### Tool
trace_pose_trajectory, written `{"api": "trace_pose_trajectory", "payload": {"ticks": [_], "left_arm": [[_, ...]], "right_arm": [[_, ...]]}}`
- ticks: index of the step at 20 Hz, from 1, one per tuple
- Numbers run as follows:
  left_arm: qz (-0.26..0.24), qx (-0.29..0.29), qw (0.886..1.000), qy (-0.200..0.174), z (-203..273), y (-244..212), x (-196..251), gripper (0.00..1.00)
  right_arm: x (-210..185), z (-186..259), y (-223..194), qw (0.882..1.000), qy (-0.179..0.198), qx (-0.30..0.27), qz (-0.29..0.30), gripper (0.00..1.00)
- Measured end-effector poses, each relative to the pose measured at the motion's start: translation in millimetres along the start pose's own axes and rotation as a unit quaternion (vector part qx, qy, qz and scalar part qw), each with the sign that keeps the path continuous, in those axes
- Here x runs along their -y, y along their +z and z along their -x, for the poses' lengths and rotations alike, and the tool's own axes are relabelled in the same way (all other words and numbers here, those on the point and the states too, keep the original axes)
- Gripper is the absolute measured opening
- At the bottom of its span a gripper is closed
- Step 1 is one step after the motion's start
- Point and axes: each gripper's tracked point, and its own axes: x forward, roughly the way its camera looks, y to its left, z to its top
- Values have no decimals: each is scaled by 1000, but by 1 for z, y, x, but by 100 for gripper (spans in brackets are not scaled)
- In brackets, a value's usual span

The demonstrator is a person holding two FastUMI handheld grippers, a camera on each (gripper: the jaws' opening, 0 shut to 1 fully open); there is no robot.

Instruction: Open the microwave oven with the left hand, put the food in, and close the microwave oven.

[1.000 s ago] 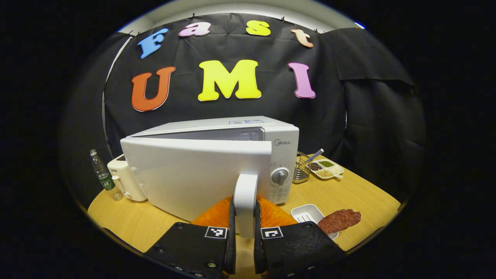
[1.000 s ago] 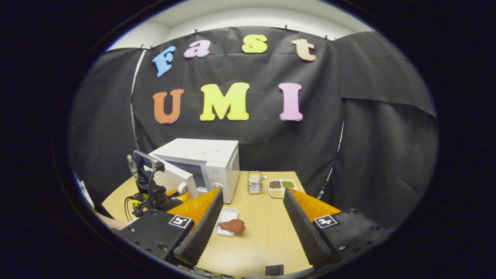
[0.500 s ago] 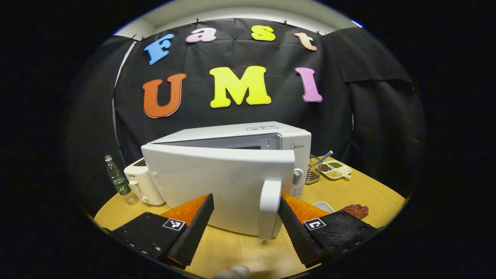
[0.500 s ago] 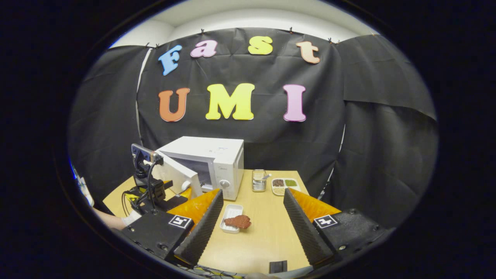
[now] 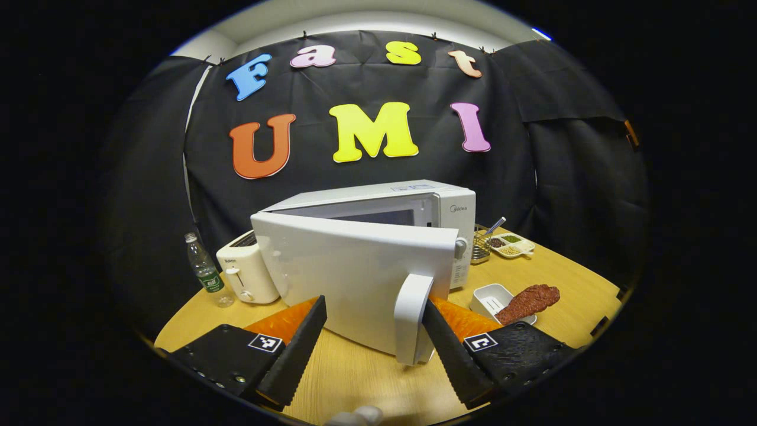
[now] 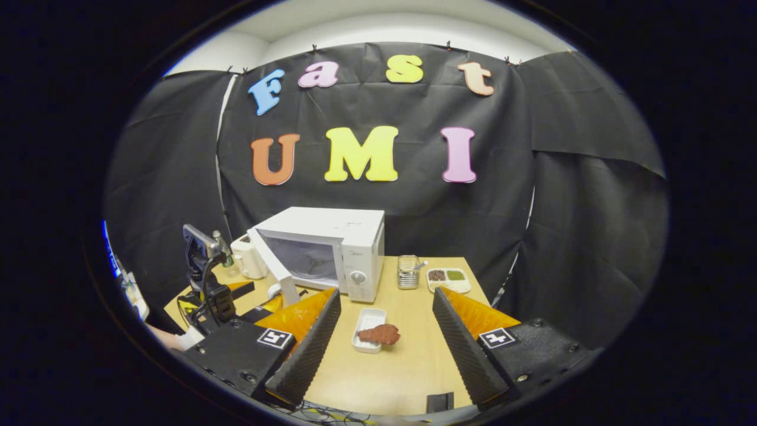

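Note:
The white microwave (image 5: 408, 204) (image 6: 349, 236) stands at the back of the wooden table with its door (image 5: 355, 275) (image 6: 273, 269) swung partly out on its left hinge. The door's handle (image 5: 412, 316) hangs between the spread fingers of my left gripper (image 5: 372, 340), close to the right one; that gripper is open. A brown slab of food (image 5: 528, 300) (image 6: 381, 334) lies across a small white tray (image 5: 489, 299) (image 6: 366, 328) right of the microwave. My right gripper (image 6: 384, 331) hovers open above the table's near side, the food far ahead between its fingers.
A white toaster (image 5: 245, 273) and a plastic bottle (image 5: 204, 272) stand left of the microwave. A wire utensil holder (image 6: 407, 271) and a divided dish of beans (image 6: 447, 278) sit at the back right. The left gripper's rig (image 6: 207, 284) and a hand are at the table's left edge.
My left gripper let go of the door handle and opened. The door swung farther out. The right gripper's view drifted a little, bringing the microwave's inside into sight.

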Motion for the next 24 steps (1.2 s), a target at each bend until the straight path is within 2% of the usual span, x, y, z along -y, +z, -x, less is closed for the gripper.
{"api": "trace_pose_trajectory", "payload": {"ticks": [6, 17, 24], "left_arm": [[-1, -10, 1000, 20, 44, -15, -42, 95], [-35, -31, 995, 93, 112, -47, -168, 95], [-26, -29, 990, 136, 138, -50, -225, 95]], "right_arm": [[-34, 13, -6, 1000, 16, 3, -1, 100], [-91, 29, -36, 999, 36, -8, -18, 100], [-99, 13, -53, 999, 42, -26, -17, 100]]}}
